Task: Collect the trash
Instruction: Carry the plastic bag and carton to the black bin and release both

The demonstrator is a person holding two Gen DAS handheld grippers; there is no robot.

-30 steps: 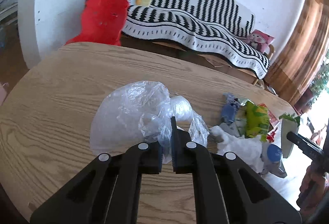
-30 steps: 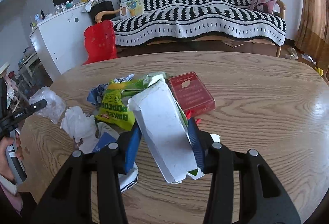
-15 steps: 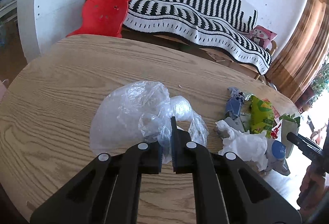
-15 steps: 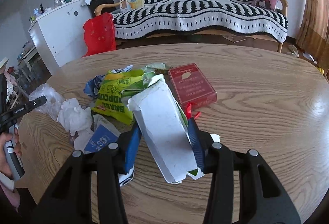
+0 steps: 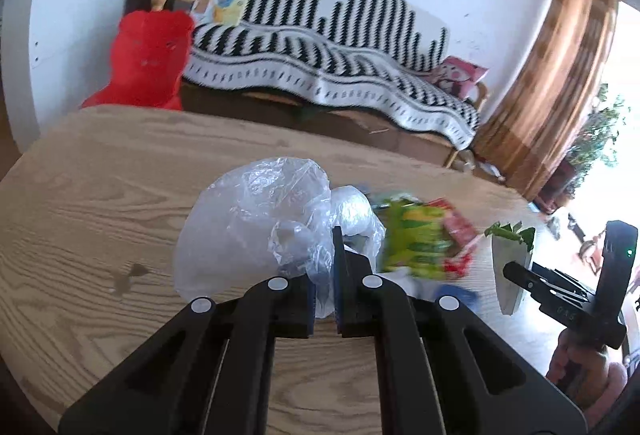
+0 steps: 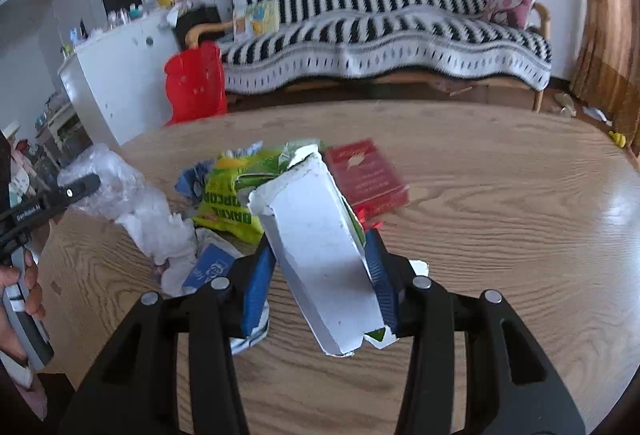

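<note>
Jaws of the left gripper (image 5: 323,275) are pinched together on a fold of a clear plastic bag (image 5: 256,223), which bulges ahead of the fingertips and to their left, above the wooden table (image 5: 100,203). Just right of the bag lie a green snack packet (image 5: 412,235) and a red box (image 5: 456,227), both blurred. In the right wrist view the bag shows at the far left edge of the table, pinched by that same gripper.

The right gripper (image 6: 320,267) stands partly apart, its 2 blue pads clamped on the sides of a torn white carton (image 6: 320,247) that tilts up and away from the camera, its ragged lower end hanging below the pads. Beyond the carton sit the green packet (image 6: 228,195) and the red box (image 6: 368,179), touching the carton's far end as seen from here. To the left lie a crumpled white tissue (image 6: 160,227) and a blue-and-white wrapper (image 6: 212,267) on the table.

Compared with 1 second ago, both grips are unchanged. In the left wrist view the trash pile now sits just beside the bag, where before it lay well to the right; the white tissue is now mostly hidden behind the gripper and bag. In the right wrist view the bag has moved closer to the pile.
</note>
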